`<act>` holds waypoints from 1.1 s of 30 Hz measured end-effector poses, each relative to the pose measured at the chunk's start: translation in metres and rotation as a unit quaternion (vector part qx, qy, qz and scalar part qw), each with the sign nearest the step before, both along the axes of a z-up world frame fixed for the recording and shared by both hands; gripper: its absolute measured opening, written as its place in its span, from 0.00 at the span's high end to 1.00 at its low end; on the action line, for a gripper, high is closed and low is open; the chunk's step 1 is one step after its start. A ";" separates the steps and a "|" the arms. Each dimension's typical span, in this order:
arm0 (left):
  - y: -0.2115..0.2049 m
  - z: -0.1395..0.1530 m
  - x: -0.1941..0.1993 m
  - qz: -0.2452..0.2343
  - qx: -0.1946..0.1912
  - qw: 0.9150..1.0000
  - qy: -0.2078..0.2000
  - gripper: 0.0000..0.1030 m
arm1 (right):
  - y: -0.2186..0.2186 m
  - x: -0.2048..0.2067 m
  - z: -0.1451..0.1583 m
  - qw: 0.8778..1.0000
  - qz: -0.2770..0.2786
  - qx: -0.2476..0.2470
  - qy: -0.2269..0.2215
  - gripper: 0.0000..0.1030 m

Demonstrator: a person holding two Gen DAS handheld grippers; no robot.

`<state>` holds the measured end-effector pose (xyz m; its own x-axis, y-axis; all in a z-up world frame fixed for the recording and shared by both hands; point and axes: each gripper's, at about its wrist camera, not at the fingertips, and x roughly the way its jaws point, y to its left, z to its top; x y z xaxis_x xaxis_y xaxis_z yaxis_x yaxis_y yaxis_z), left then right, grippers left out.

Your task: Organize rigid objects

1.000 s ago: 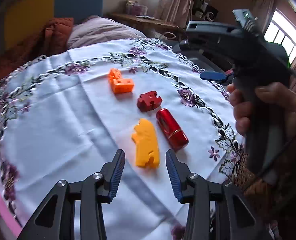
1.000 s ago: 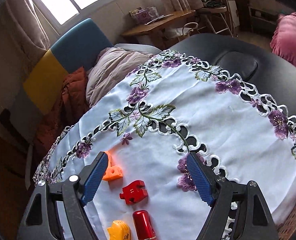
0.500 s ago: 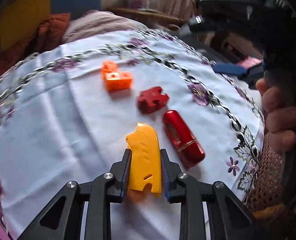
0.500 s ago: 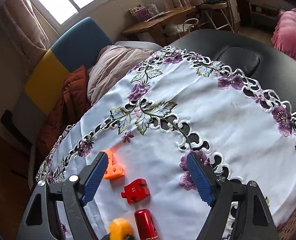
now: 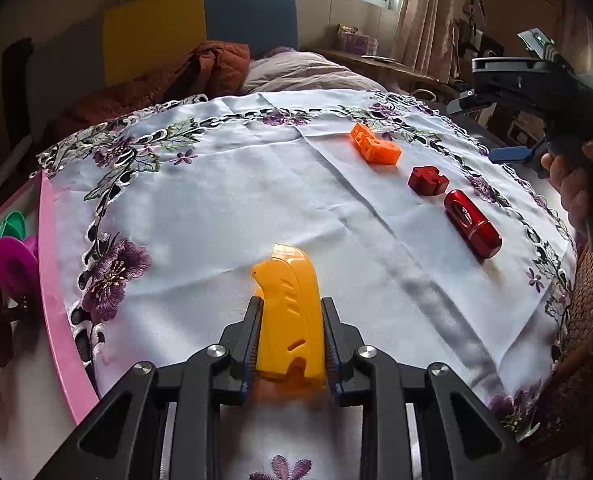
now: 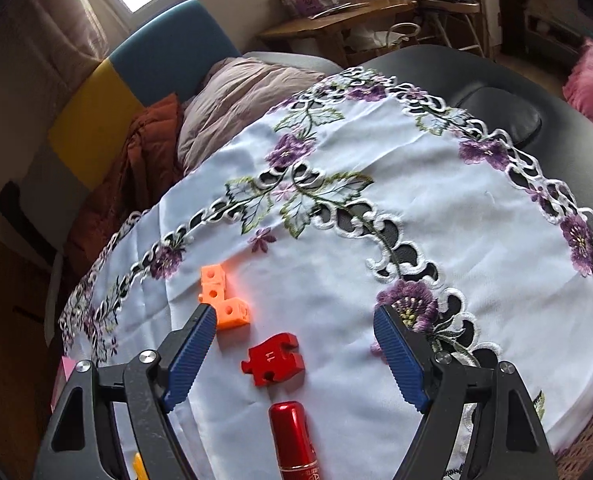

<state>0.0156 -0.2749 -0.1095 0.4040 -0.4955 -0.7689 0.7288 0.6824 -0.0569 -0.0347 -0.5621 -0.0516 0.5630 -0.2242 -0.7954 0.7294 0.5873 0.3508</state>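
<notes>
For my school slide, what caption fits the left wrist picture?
Left gripper fingers clamp a yellow block above the flowered tablecloth.

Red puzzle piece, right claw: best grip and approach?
The red puzzle piece lies flat on the tablecloth, between the right claw's open fingers. Come from above and pinch its two straighter side edges, avoiding the tab and notch. The orange block and red cylinder sit apart, leaving room.

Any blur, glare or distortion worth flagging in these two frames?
Left wrist: fisheye bows the tablecloth; the yellow piece in the left gripper is sharp, blown-out window behind. Right wrist: window overexposed, glare streak on the red cylinder, corners vignetted.
</notes>
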 end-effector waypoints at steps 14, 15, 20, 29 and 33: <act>0.001 -0.004 0.001 0.003 -0.017 1.000 0.003 0.74 | 0.030 0.081 -0.010 0.987 0.136 -0.033 0.076 0.32; 0.002 -0.004 0.001 0.003 -0.019 1.000 0.003 0.74 | 0.028 0.088 -0.012 0.987 0.140 -0.029 0.078 0.33; 0.003 -0.005 0.002 0.003 -0.024 1.000 0.004 0.74 | 0.026 0.129 -0.033 0.981 0.149 -0.036 0.116 0.36; 0.005 -0.006 0.002 0.004 -0.030 1.000 0.004 0.74 | 0.058 0.135 -0.040 0.962 0.220 -0.082 0.137 0.74; 0.005 -0.006 0.002 0.005 -0.031 0.999 0.004 0.74 | 0.089 0.119 -0.027 0.953 0.273 -0.072 0.105 0.74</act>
